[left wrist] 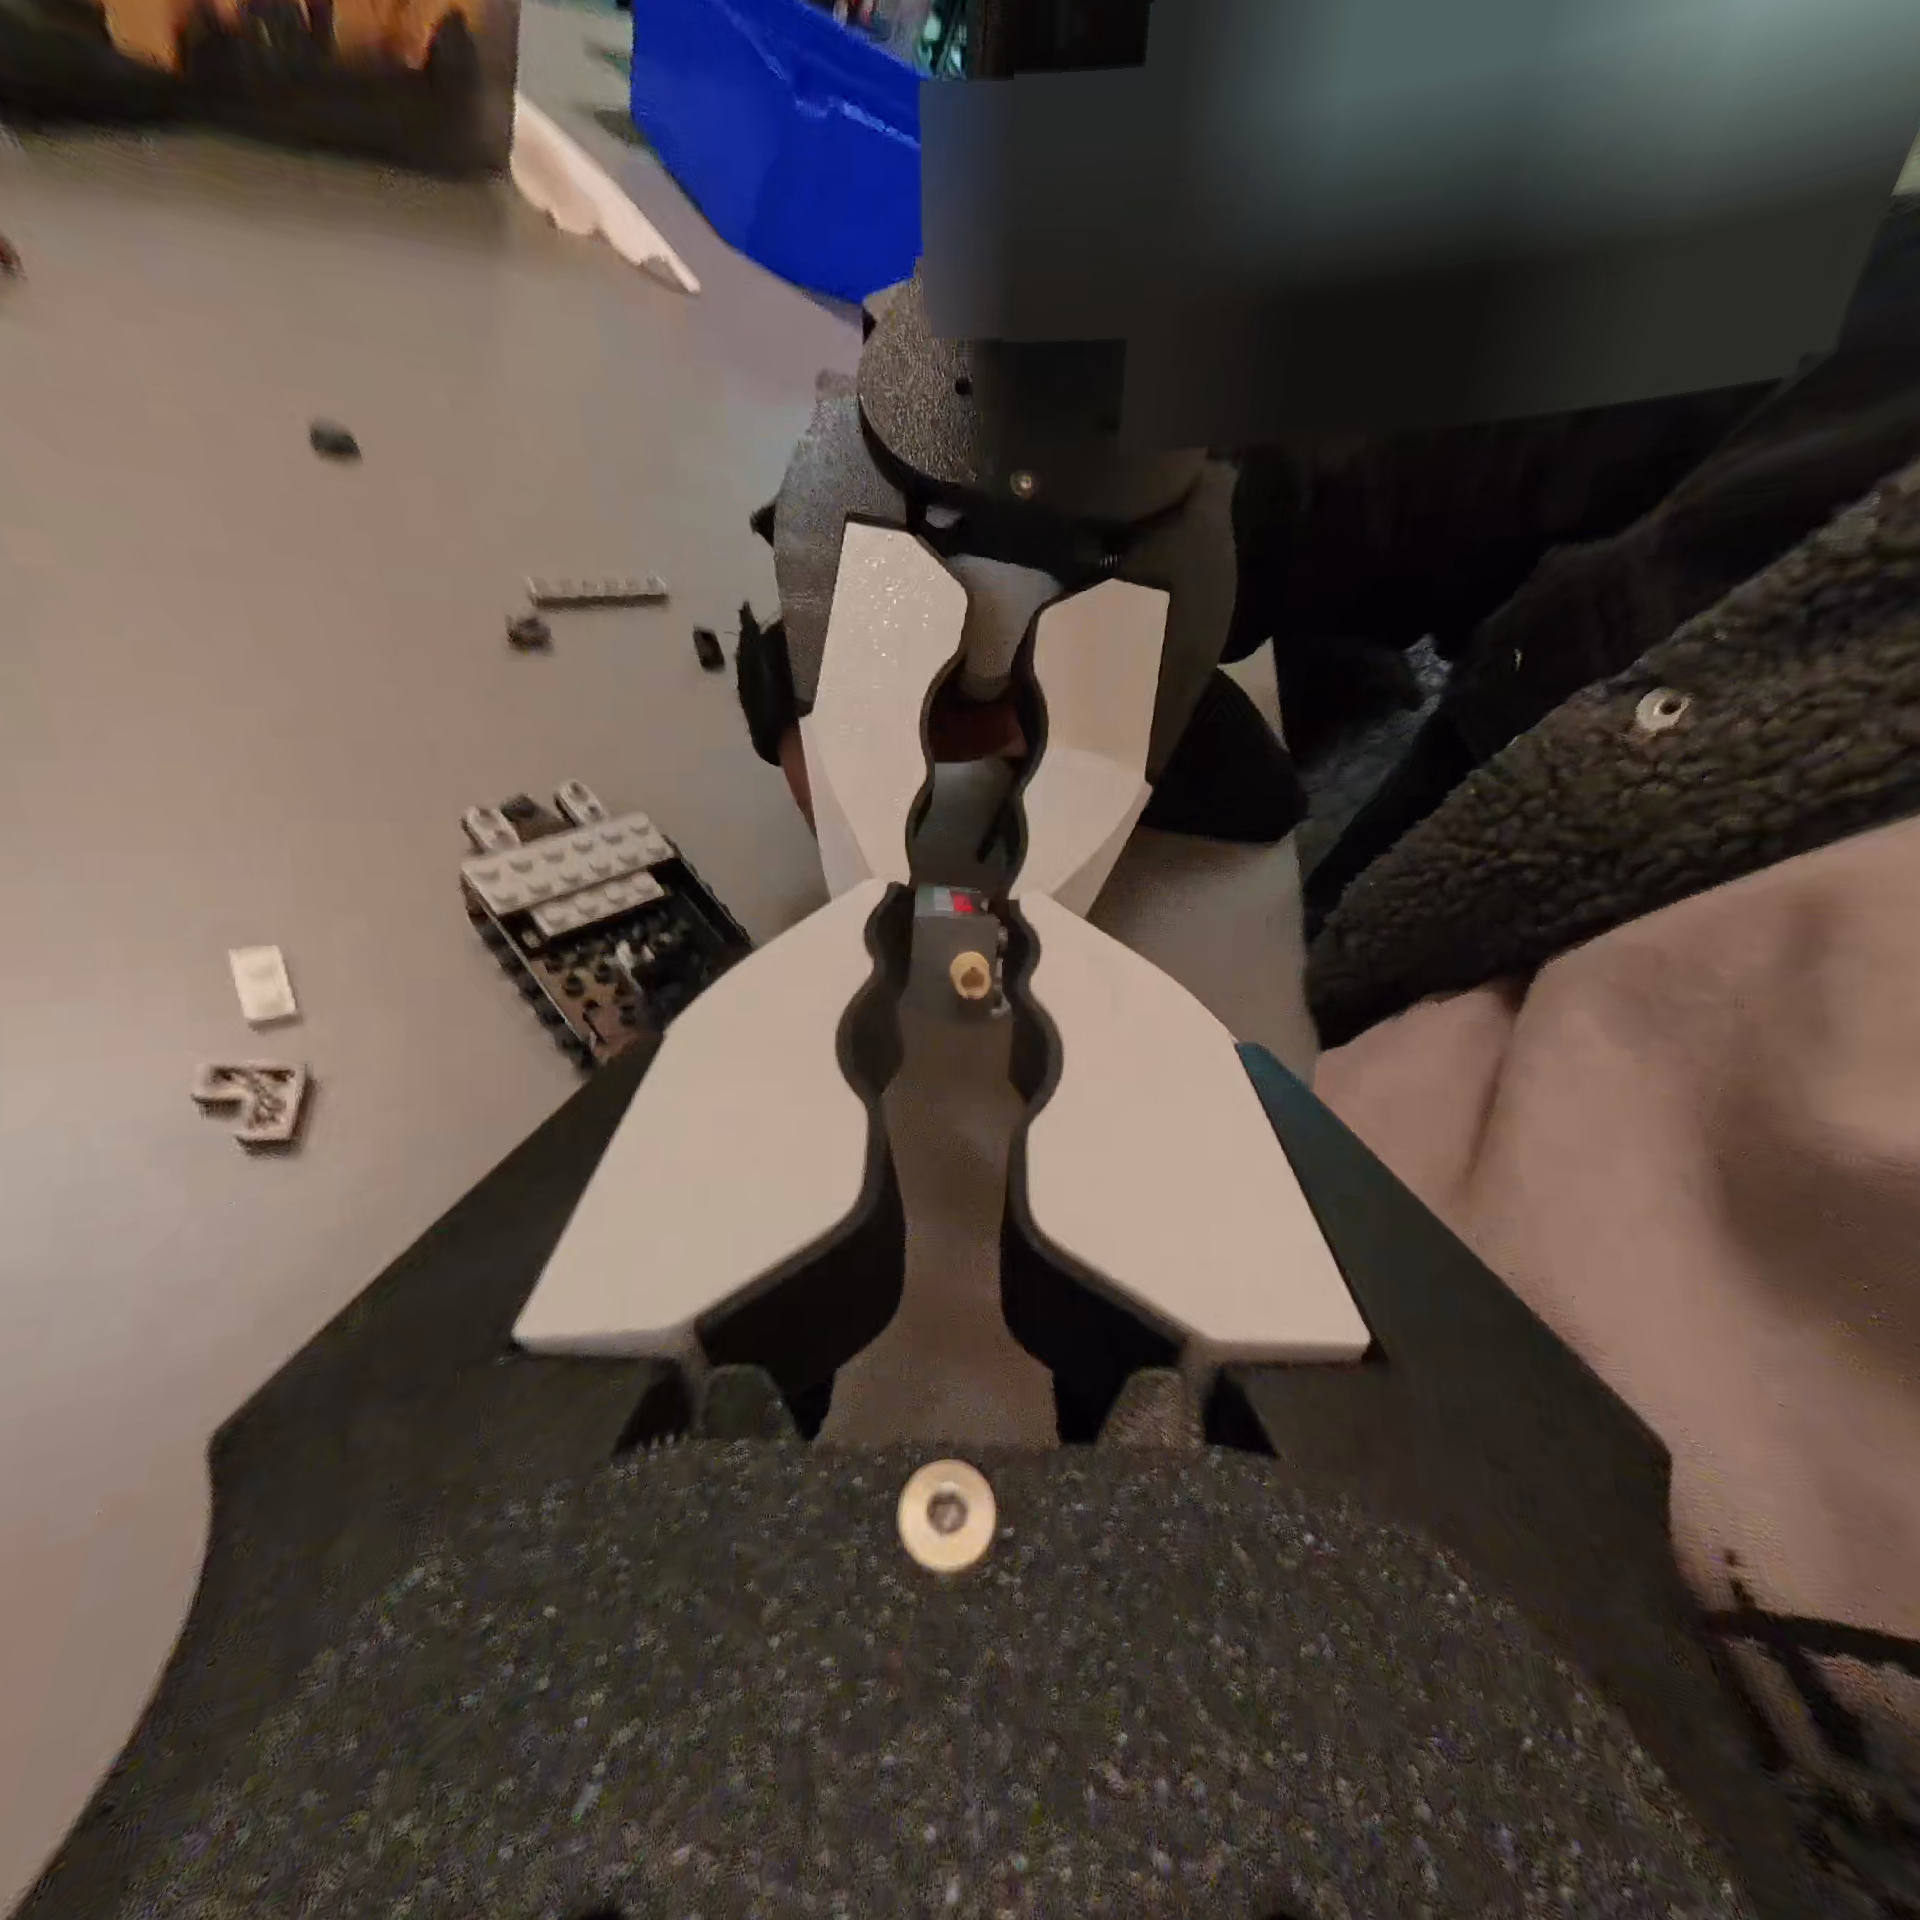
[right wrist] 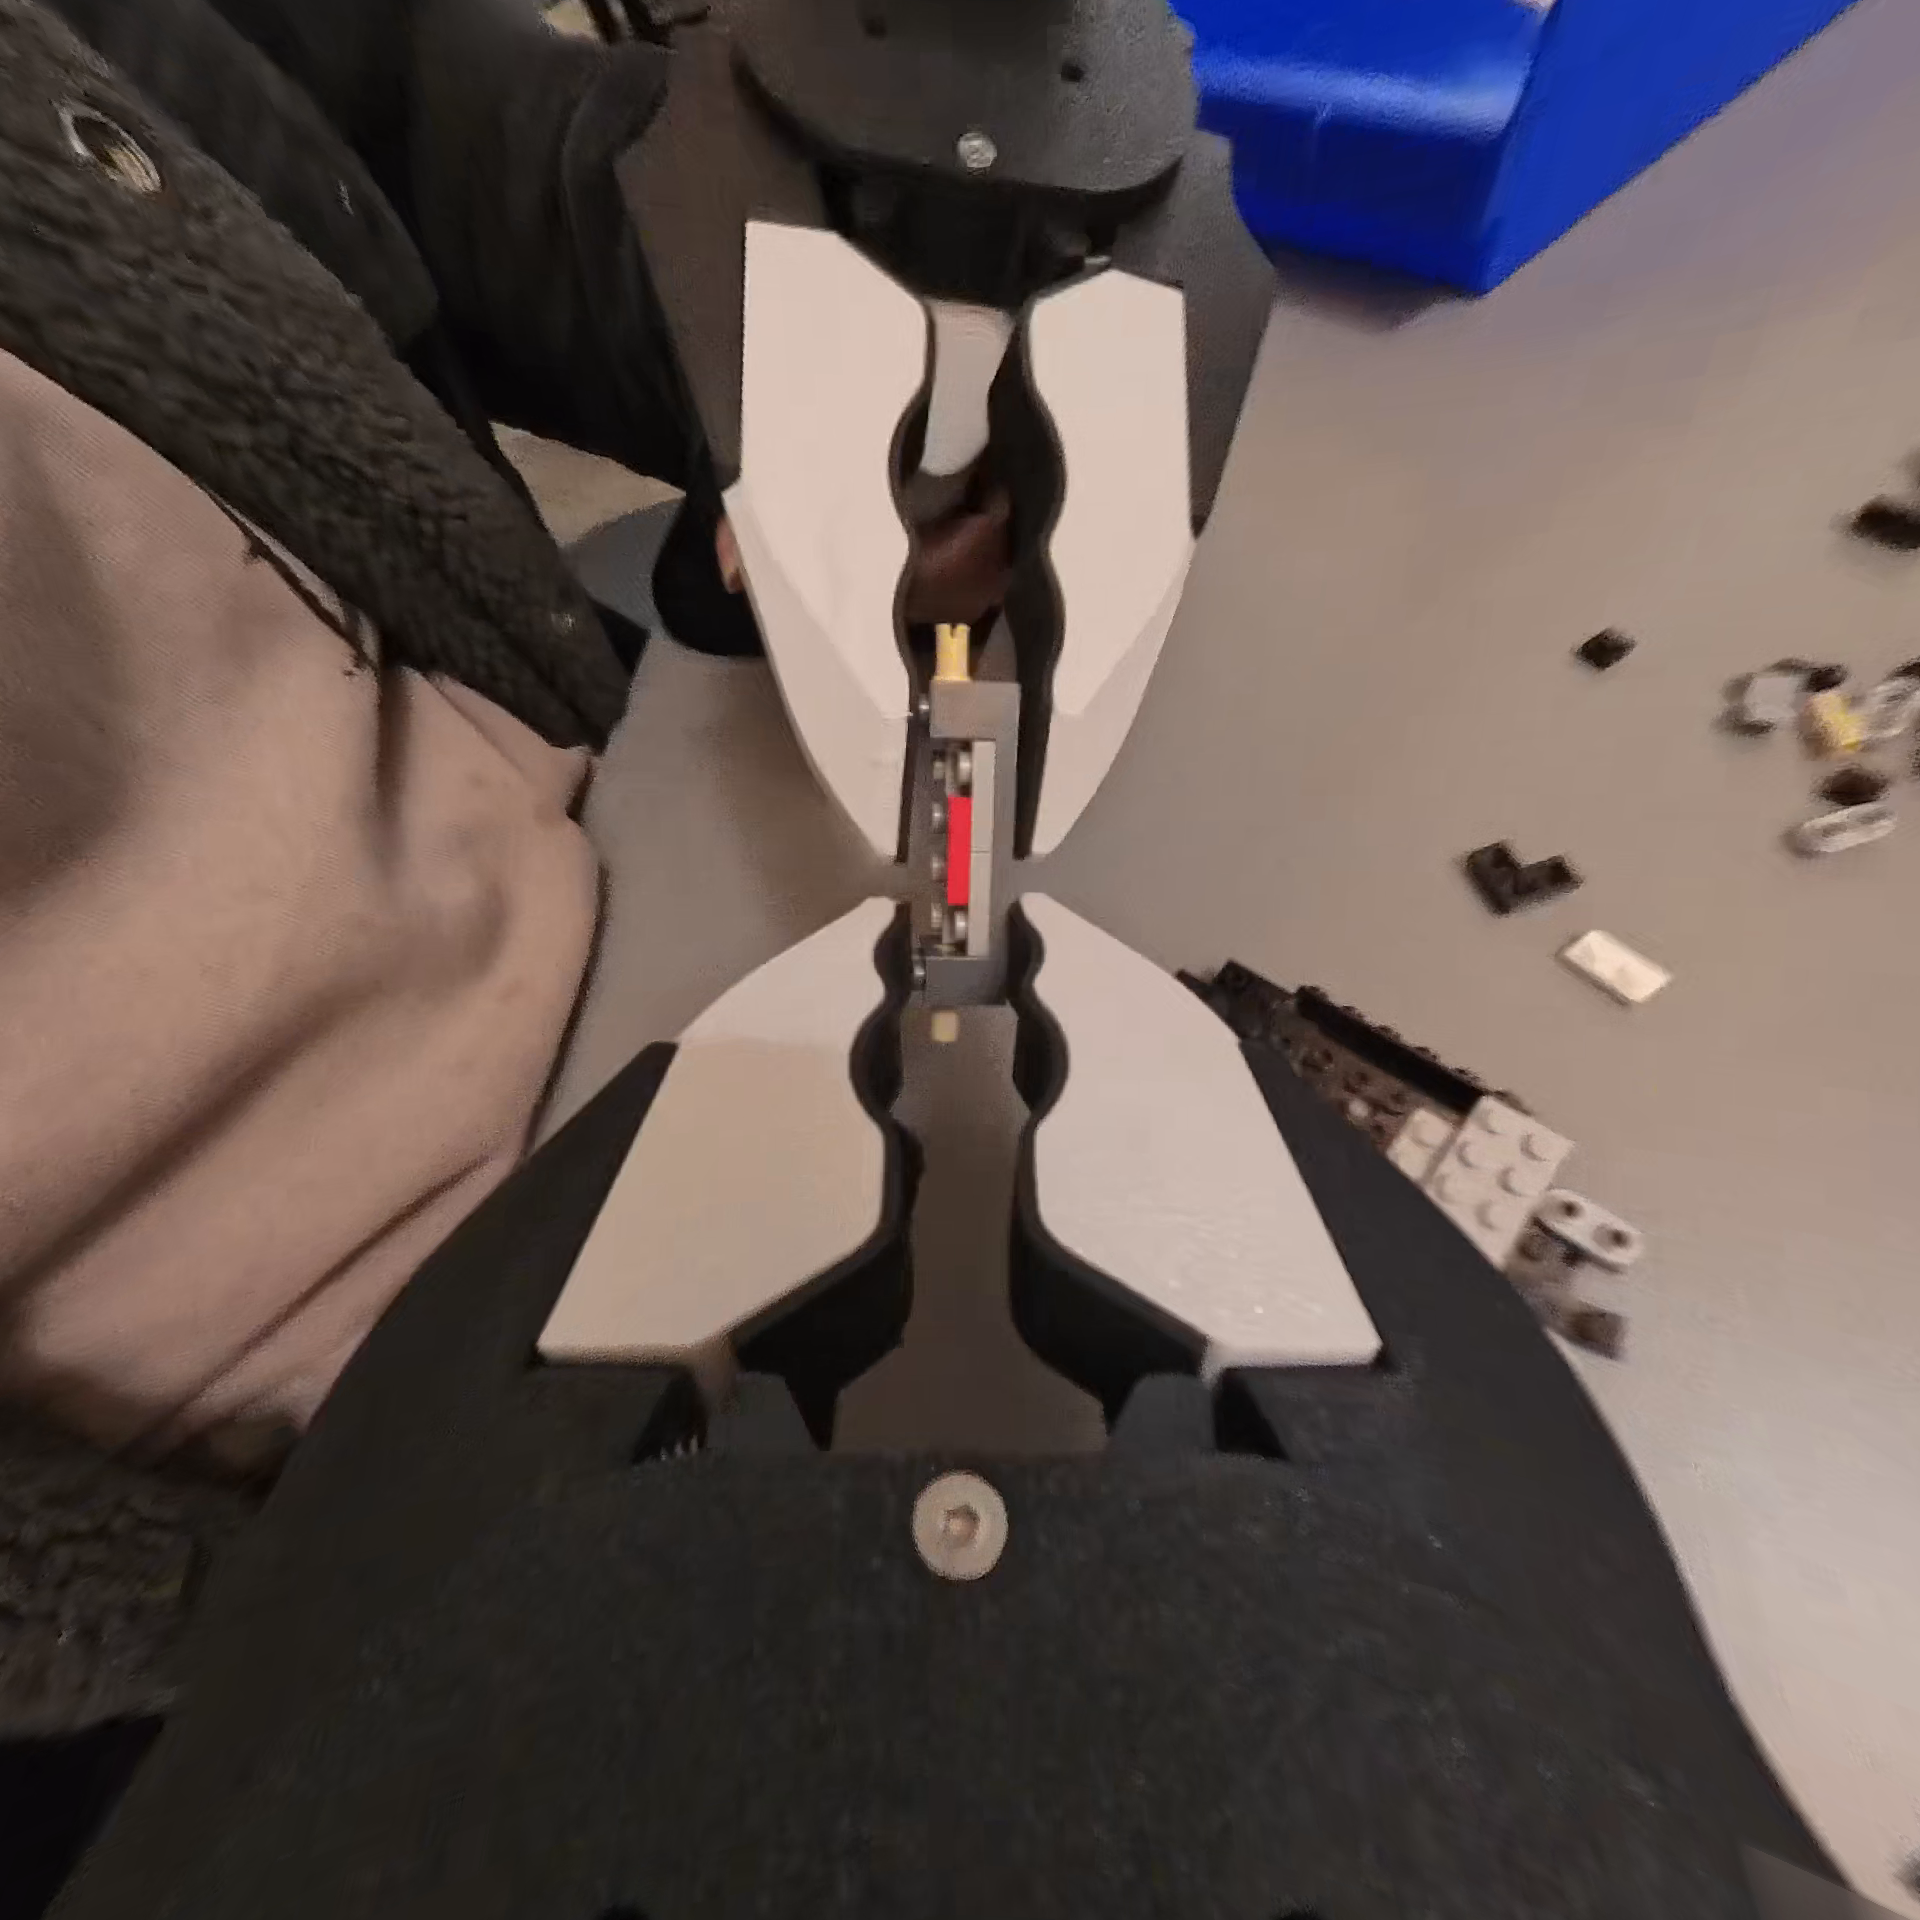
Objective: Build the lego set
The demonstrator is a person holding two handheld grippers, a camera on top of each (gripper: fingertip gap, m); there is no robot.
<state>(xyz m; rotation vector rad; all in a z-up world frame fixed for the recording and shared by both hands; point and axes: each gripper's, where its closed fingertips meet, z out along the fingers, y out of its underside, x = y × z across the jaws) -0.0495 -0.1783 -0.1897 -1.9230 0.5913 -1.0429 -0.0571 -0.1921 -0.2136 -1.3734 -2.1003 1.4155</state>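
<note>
A small grey Lego sub-assembly [right wrist: 971, 831] with a red piece and a tan pin is held in the air between both grippers, which meet tip to tip. My right gripper [right wrist: 956, 940] is shut on its near end. My left gripper [left wrist: 956, 935] is shut on the other end, where the tan pin [left wrist: 971, 975] faces the camera. The left gripper also shows in the right wrist view [right wrist: 961, 810], and the right gripper in the left wrist view [left wrist: 966, 862]. A larger black and grey partial build [left wrist: 582, 904] lies on the grey table, also in the right wrist view [right wrist: 1455, 1132].
Loose pieces lie on the table: a white tile [left wrist: 260, 982], a grey corner piece [left wrist: 255, 1101], a long grey plate [left wrist: 597, 589], a black L piece [right wrist: 1522, 878], a cluster of small parts [right wrist: 1829, 727]. A blue bin [right wrist: 1455, 135] and a box [left wrist: 260, 73] stand behind. A person's fleece sleeve [left wrist: 1662, 831] is close. Both grippers' tips are close together, under 4 cm apart. The white tile [left wrist: 260, 982] is about 12 centimetres from both grippers' fingertips. It turns up in the right wrist view [right wrist: 1621, 958] as well.
</note>
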